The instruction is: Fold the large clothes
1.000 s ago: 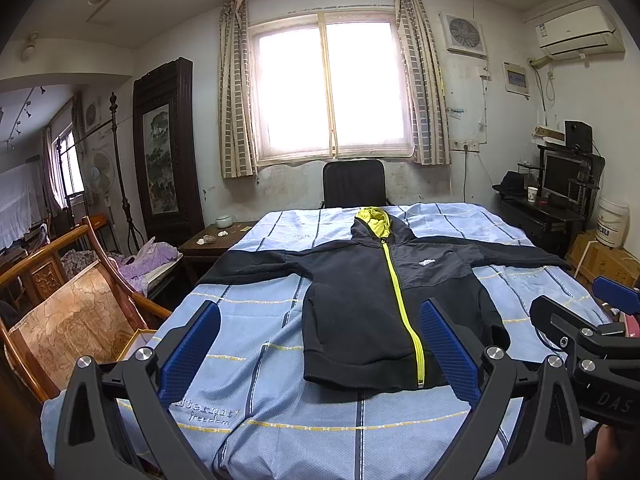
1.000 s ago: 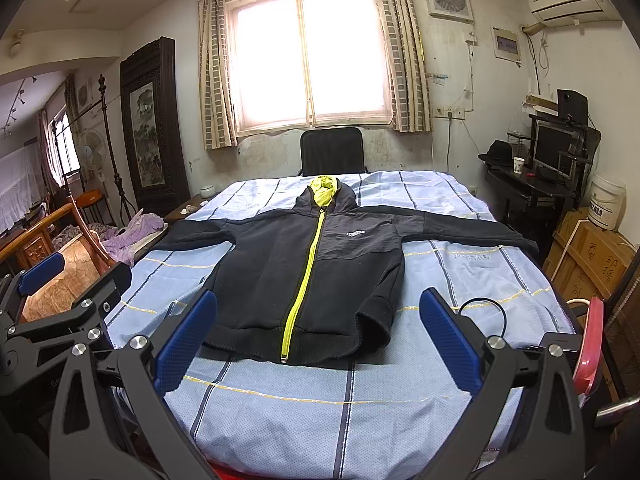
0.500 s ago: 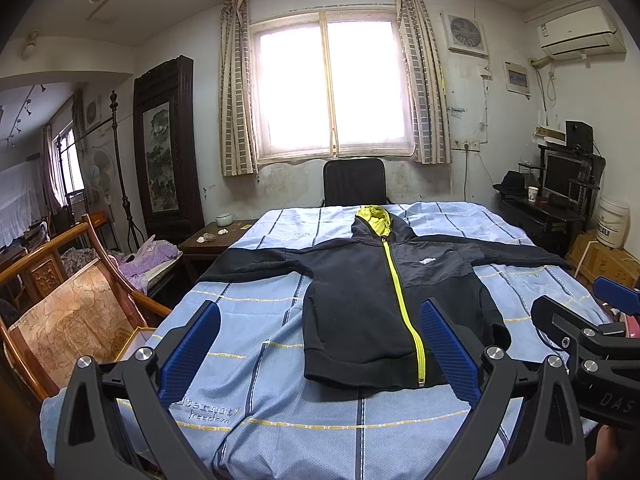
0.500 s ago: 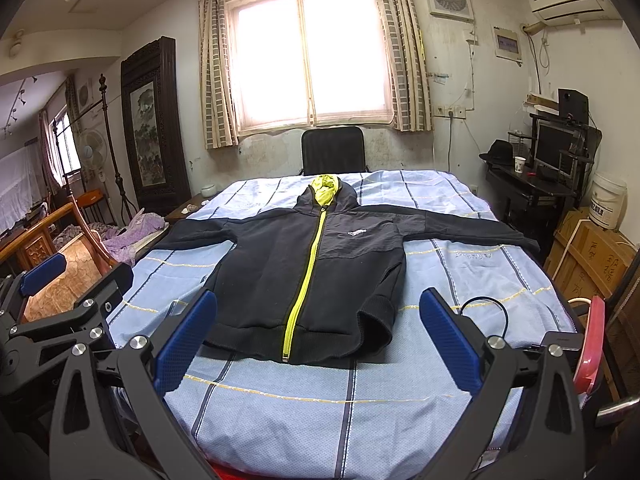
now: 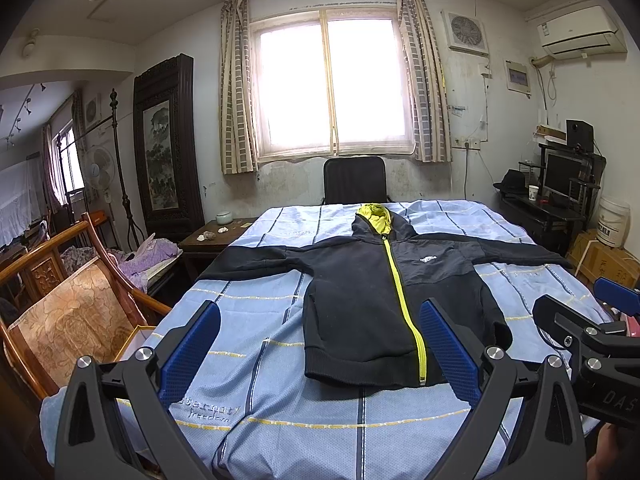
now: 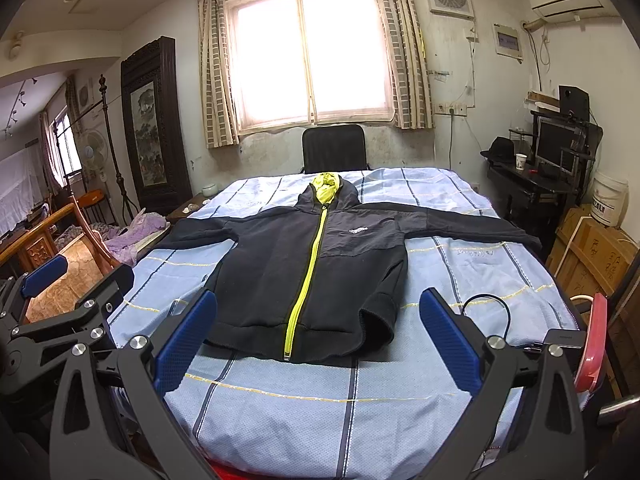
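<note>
A black hooded jacket [image 5: 360, 292] with a yellow zipper and yellow hood lining lies flat, front up, on a light blue bedsheet [image 5: 256, 392]; its sleeves spread to both sides. It also shows in the right wrist view [image 6: 280, 276]. My left gripper [image 5: 320, 344] is open and empty, held before the bed's near edge, left of the hem. My right gripper [image 6: 318, 340] is open and empty, in front of the hem. The right gripper shows at the right edge of the left wrist view [image 5: 592, 340].
A wooden armchair [image 5: 68, 312] stands left of the bed. A black office chair [image 5: 354, 180] is behind the bed under the window. A black cable [image 6: 488, 312] and a phone [image 6: 564, 338] lie on the bed's right edge. A desk with a monitor [image 6: 556, 148] and cardboard boxes [image 6: 592, 252] are at right.
</note>
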A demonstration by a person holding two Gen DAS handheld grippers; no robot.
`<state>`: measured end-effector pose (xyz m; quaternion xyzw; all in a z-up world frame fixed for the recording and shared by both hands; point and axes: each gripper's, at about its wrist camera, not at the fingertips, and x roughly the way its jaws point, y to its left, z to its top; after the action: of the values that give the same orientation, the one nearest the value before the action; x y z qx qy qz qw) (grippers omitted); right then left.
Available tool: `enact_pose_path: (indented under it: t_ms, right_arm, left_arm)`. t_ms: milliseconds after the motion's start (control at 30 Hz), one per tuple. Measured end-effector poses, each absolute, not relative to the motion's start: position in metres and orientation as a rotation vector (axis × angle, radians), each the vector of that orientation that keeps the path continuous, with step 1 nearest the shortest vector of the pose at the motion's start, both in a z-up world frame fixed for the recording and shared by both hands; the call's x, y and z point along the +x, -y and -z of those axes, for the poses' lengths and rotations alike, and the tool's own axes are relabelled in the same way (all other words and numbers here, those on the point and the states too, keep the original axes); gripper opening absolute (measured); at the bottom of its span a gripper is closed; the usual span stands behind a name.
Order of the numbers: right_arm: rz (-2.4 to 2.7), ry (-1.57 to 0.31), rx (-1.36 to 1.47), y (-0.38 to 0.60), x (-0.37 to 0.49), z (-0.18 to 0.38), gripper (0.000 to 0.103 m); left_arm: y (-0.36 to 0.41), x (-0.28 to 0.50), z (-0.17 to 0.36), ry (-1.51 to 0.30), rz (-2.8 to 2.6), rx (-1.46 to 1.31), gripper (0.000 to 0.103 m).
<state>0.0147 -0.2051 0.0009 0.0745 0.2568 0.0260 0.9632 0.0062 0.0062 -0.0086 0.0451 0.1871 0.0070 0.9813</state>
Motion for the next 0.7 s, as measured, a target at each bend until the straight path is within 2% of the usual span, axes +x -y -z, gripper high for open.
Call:
enact_pose_path:
  t_ms: [267,500,700]
  right_arm:
    - [-0.057,-0.519,0.157,0.197,0.010,0.003,0.099]
    - [-0.179,-0.482,0.326,0.231,0.017,0.033,0.099]
    - [-0.189,-0.632,0.481,0.279,0.058,0.074,0.099]
  left_arm:
    - [-0.014,0.011,0.018,-0.404,-0.005,0.082,0.100]
    - [-0.060,0.053,0.043,-0.579,0.068,-0.070,0.100]
    - [-0.093,0.101,0.082,-0.727,0.158,-0.195,0.100]
